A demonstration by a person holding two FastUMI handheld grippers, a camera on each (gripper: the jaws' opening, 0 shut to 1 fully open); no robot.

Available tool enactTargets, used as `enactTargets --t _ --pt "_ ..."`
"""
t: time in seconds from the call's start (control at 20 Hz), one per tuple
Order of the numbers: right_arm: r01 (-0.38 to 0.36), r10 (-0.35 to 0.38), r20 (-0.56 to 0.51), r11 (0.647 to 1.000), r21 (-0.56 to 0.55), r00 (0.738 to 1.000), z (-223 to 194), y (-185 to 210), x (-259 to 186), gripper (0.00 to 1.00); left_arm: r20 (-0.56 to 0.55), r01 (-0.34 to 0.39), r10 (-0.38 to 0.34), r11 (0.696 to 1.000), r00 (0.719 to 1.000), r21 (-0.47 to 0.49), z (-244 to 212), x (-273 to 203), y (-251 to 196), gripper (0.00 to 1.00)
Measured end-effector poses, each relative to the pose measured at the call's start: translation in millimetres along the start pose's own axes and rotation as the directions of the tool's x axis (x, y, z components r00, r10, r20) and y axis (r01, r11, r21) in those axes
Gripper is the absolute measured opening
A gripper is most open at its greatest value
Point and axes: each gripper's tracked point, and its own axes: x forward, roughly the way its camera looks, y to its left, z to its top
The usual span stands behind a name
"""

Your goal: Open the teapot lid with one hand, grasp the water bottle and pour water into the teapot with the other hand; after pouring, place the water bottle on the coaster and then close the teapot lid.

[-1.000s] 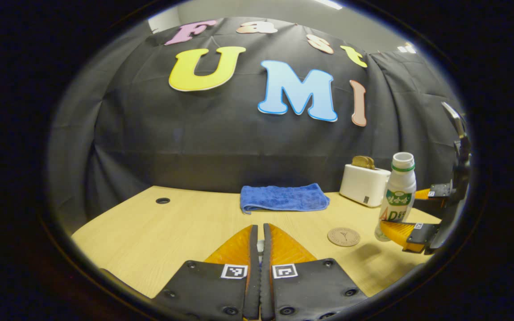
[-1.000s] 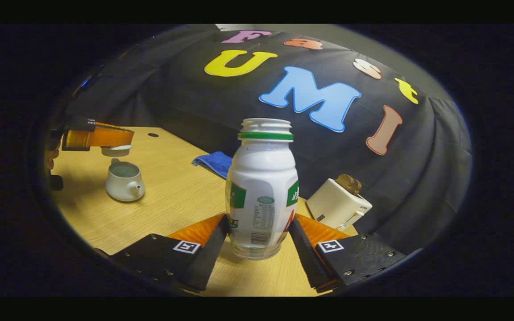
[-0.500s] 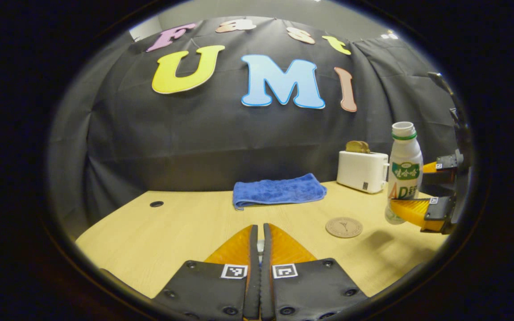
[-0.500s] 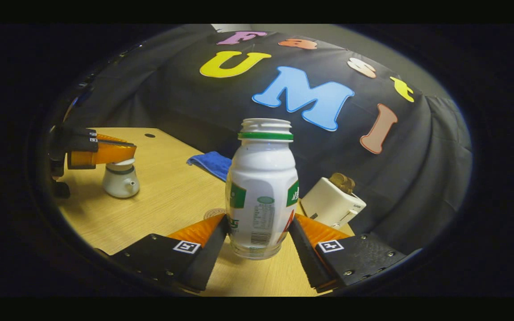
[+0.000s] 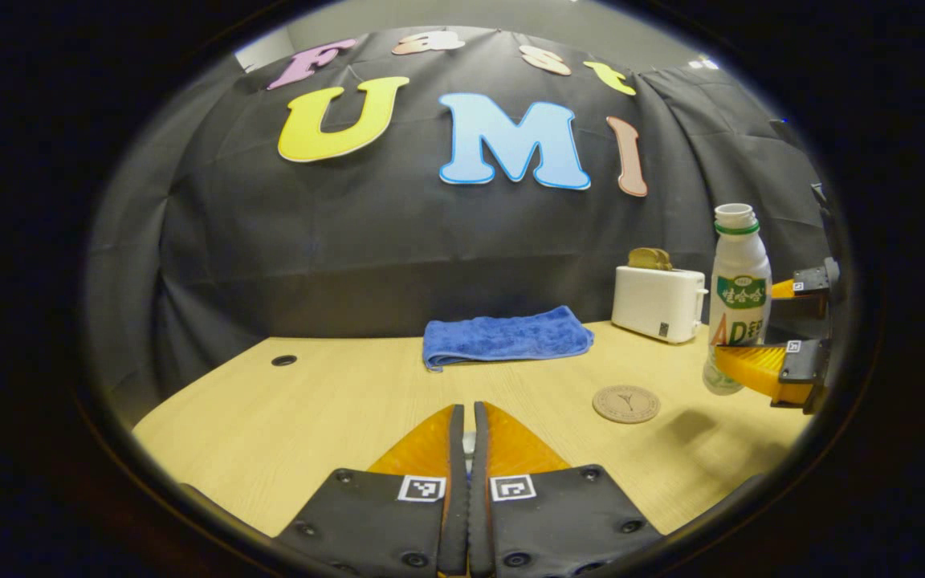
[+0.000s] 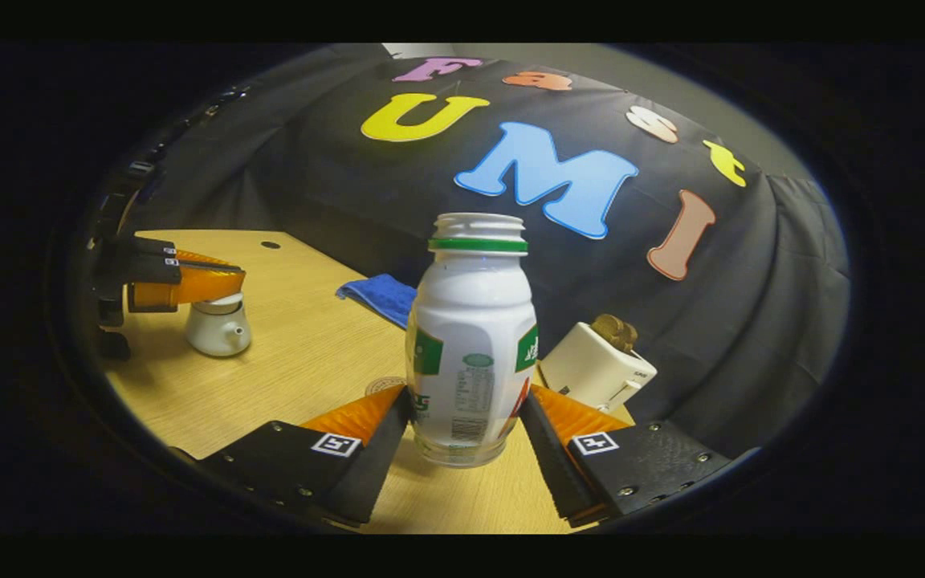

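Observation:
A white uncapped water bottle (image 6: 470,345) stands upright between my right gripper's (image 6: 466,401) fingers, which are shut on its lower body. In the left gripper view the bottle (image 5: 739,289) and right gripper (image 5: 768,337) hang just right of the round brown coaster (image 5: 626,404), off it. The white teapot (image 6: 218,333) sits on the table at the left, lid on. My left gripper (image 6: 185,281) is shut on the lid's top. In its own view the left gripper (image 5: 468,409) has its fingers nearly together with a white sliver between them.
A folded blue towel (image 5: 507,337) lies at the back of the wooden table (image 5: 334,401). A white toaster (image 5: 659,303) with bread in it stands at the back right. A small round hole (image 5: 283,360) marks the table's far left.
The left gripper came down and set the lid onto the teapot, whose mouth was uncovered one second ago. The right gripper drifted slightly with the upright bottle still in it.

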Motion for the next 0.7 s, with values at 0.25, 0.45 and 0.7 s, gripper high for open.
enactTargets --t 0.25,0.45,0.7 --pt "-0.007 0.007 -0.006 1.000 0.003 1.000 -1.3 2.2 -1.1 0.81 0.006 -0.010 0.010 1.000 1.000 -0.015 -1.7 2.6 2.0 0.11" --pt "-0.011 0.011 -0.009 1.000 0.007 1.000 -1.4 3.9 -2.2 0.81 -0.004 -0.023 0.023 1.000 1.000 -0.019 -6.9 2.8 3.3 0.08" --pt "-0.009 0.010 -0.010 1.000 0.004 1.000 -1.4 2.5 -2.3 0.81 -0.011 -0.022 0.022 1.000 1.000 0.015 -12.2 5.3 0.3 0.26"
